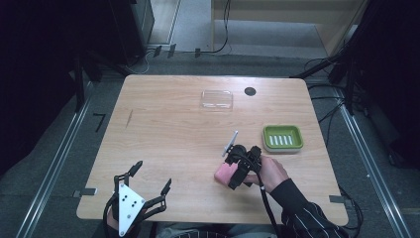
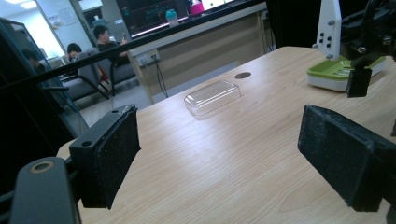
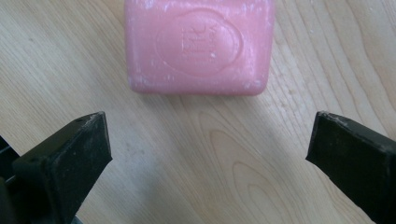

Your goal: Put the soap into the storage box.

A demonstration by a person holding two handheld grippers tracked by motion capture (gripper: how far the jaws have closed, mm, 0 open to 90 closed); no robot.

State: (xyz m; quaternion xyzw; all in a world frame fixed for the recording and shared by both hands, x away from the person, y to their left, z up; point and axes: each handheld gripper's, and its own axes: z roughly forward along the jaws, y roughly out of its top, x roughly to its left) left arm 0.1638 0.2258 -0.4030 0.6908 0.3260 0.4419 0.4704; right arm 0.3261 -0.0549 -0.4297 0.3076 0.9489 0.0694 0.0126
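Fingers [image 3: 70, 158] spread wide, pink soap [image 3: 200, 46] just beyond.

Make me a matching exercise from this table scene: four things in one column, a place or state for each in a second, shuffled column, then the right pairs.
Things
1. pink soap bar
2. green soap dish
3. clear plastic lid
4. left claw

Places or states
A. at the table's far edge, beside a dark round hole
B. open with nothing in it, at the near left corner of the table
C. flat on the wood just ahead of the open right claw, untouched
D. on the right side of the table, with white ribs inside

Pairs: 1-C, 2-D, 3-A, 4-B
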